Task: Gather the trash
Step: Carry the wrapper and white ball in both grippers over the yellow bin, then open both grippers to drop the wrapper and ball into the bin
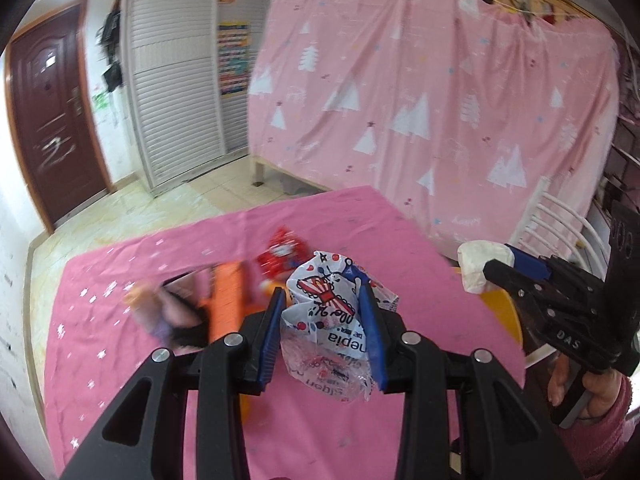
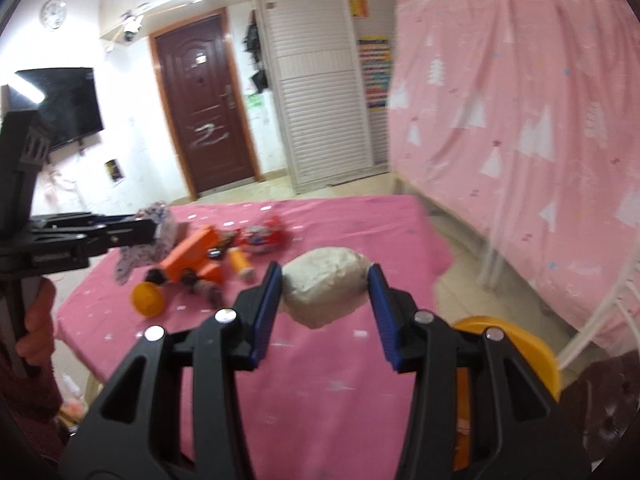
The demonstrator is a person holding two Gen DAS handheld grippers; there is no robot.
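Observation:
My left gripper [image 1: 318, 286] is shut on a crumpled printed plastic wrapper [image 1: 324, 320], held above the pink-clothed table [image 1: 360, 224]. My right gripper [image 2: 325, 270] is shut on a white crumpled paper ball [image 2: 326, 292]. In the left wrist view the right gripper [image 1: 496, 260] shows at the right edge with the paper ball [image 1: 478, 266] at its tips. The right wrist view has the left gripper [image 2: 154, 228] at the left with the wrapper [image 2: 160, 220]. A red wrapper [image 2: 264, 236] lies on the table [image 2: 320, 380].
An orange toy [image 2: 196, 256], an orange ball [image 2: 148, 300] and an orange tube [image 2: 240, 264] lie on the table. A yellow bin [image 2: 520, 344] stands at the table's right side. A pink sheet [image 1: 440, 100] hangs beyond, with a white chair [image 1: 560, 220] beside it.

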